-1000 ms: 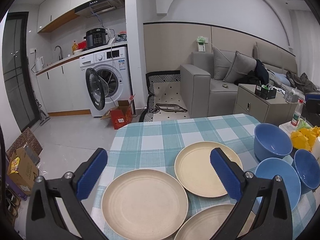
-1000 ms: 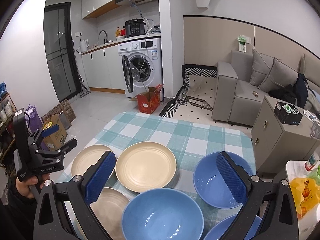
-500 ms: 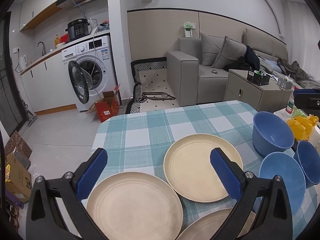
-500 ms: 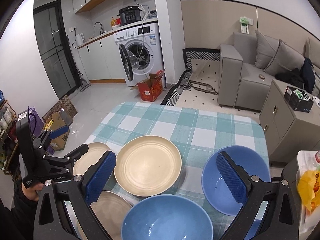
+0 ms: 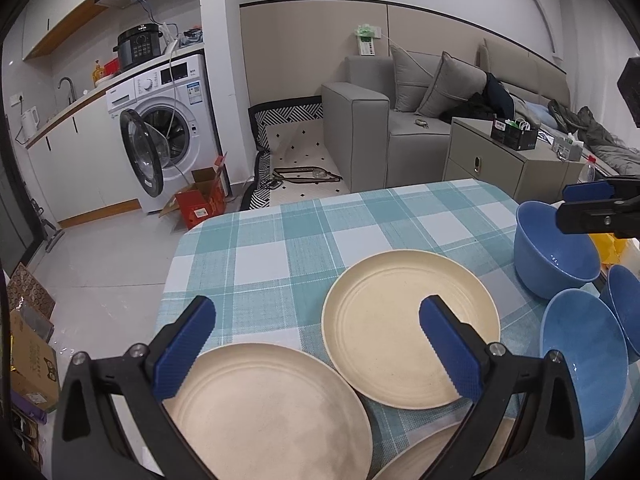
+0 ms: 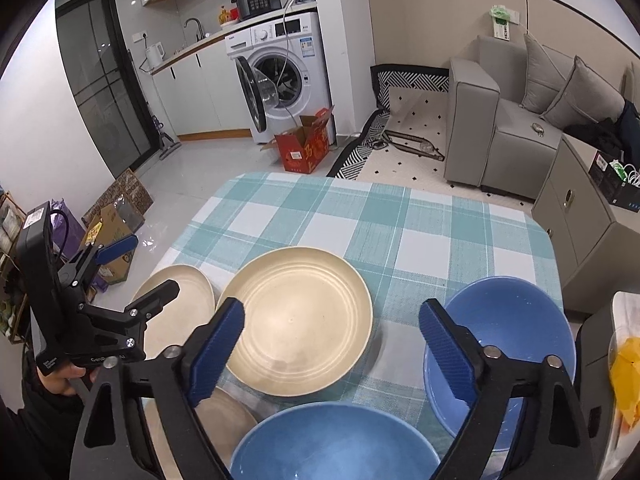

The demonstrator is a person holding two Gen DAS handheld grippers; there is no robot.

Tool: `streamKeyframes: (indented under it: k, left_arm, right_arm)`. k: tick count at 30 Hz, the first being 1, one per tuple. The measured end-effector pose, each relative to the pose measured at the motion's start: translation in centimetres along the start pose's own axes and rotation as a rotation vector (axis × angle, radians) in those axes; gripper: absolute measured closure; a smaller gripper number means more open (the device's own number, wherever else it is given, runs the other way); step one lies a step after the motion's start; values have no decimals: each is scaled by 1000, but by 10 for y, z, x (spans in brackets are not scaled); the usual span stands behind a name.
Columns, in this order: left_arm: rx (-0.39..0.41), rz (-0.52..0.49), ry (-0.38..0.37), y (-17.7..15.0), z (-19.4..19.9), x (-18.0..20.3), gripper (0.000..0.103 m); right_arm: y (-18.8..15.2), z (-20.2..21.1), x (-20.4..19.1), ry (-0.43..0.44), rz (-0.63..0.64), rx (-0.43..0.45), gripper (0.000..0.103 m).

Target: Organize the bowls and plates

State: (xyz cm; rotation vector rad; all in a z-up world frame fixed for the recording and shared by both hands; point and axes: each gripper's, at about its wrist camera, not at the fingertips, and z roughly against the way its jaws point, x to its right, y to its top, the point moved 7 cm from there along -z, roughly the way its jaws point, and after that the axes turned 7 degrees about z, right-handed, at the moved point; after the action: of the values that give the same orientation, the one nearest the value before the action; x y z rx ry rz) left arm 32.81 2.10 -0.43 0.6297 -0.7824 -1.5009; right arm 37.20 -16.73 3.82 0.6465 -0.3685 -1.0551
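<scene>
Three cream plates lie on the checked table: a near-left plate (image 5: 264, 412), a middle plate (image 5: 408, 328) and a third plate (image 5: 436, 456) at the bottom edge. Three blue bowls stand at the right: a far bowl (image 5: 556, 252), a near bowl (image 5: 584, 364) and a third bowl (image 5: 624, 312) at the frame edge. My left gripper (image 5: 316, 348) is open and empty above the near-left and middle plates. My right gripper (image 6: 332, 356) is open and empty above the middle plate (image 6: 300, 320), between a near blue bowl (image 6: 332, 444) and the far bowl (image 6: 504, 340).
The table (image 5: 320, 232) has a teal checked cloth, with its far half bare. A grey cabinet (image 6: 580, 240) stands right of the table, with a sofa (image 5: 400, 128) behind. A washing machine (image 5: 168, 128) with open door and a red box (image 5: 200, 204) are on the floor beyond.
Both grippers have moved forward and lower over the table, so plates and bowls look larger. Both stay open and empty. No dish has moved.
</scene>
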Motion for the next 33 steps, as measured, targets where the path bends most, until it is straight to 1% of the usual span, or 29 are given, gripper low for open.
streamKeyframes:
  k: [2,4,6,10,12,15,17,19,21,24,32,33]
  left_arm:
    - [-12,-1,-7,-1,-5,1,3]
    - [-29,0,-12,-2,-9,1,13]
    - [-49,0,-24,-4,-15,3,16]
    - [-86,-15,-29,-11,-27,5,18]
    - [-106,-23,-34,-14,-34,6,18]
    - [-142,-28,-36,-20,-45,6,18]
    - [-164,-33,-38,-24,-52,7,21]
    - [-182,-37,-37,-27,-58,7,30]
    - [-205,-32,-39,-30,-65,6,32]
    - [-233,-23,-47,-34,-72,6,38]
    - [-300,-45,-26,-43,-91,6,38]
    - [-304,-49,-23,-43,-92,7,41]
  right_arm:
    - [0,-8,1,10,-5,-14,16]
    - [-1,-14,1,17,-10,-26,18]
    - [-2,-22,1,26,-19,-42,18]
    - [-3,-37,3,25,-23,-77,19]
    - [-5,-46,5,18,-25,-97,24]
    - [-7,-58,7,21,-34,-132,24]
    - [-9,-64,8,24,-36,-146,24]
    - [-10,-71,9,27,-34,-169,25]
    - [-12,-78,8,29,-35,-186,25]
    - [-15,-86,7,30,-31,-212,26]
    - [-24,-104,6,49,-40,-279,26]
    - [-25,-106,6,50,-44,-292,26]
